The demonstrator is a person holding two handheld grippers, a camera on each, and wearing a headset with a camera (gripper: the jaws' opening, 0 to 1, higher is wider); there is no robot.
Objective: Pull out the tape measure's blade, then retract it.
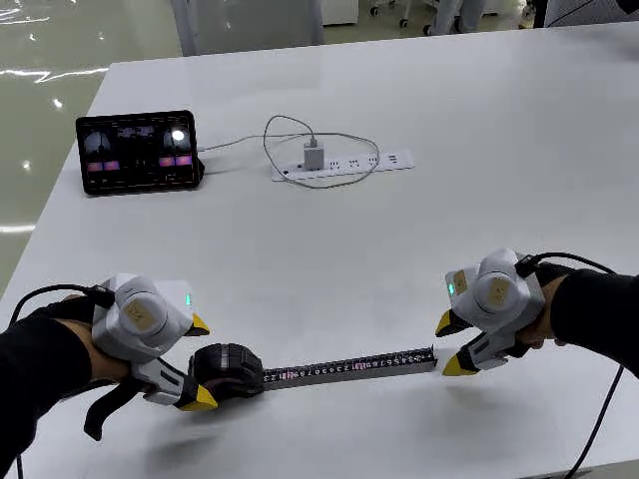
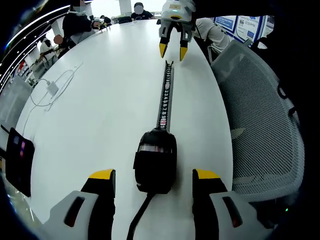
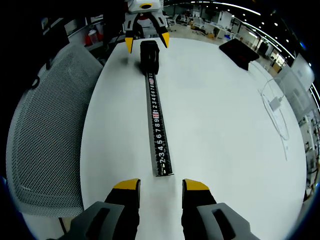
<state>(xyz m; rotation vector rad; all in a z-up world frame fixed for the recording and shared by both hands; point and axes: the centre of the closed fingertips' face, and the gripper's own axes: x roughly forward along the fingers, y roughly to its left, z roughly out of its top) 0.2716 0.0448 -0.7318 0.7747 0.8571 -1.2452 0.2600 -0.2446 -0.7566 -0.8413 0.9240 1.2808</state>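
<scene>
1. White table [image 1: 479,150], glossy floor [image 1: 40,60] beyond its far-left edge.
2. Tablet [image 1: 138,152] at far left of the table, propped up, screen lit.
3. White power strip [image 1: 344,165] lies flat at far centre, white charger [image 1: 314,157] plugged in.
4. Grey cable [image 1: 290,135] loops over the strip and runs towards the tablet.
5. Grey mesh chair [image 2: 265,125] just beside the near table edge.
6. People [image 2: 75,22] at the far end in the left gripper view.

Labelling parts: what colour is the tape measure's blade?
Blade: black with white numerals, clearest in the right gripper view.
</scene>
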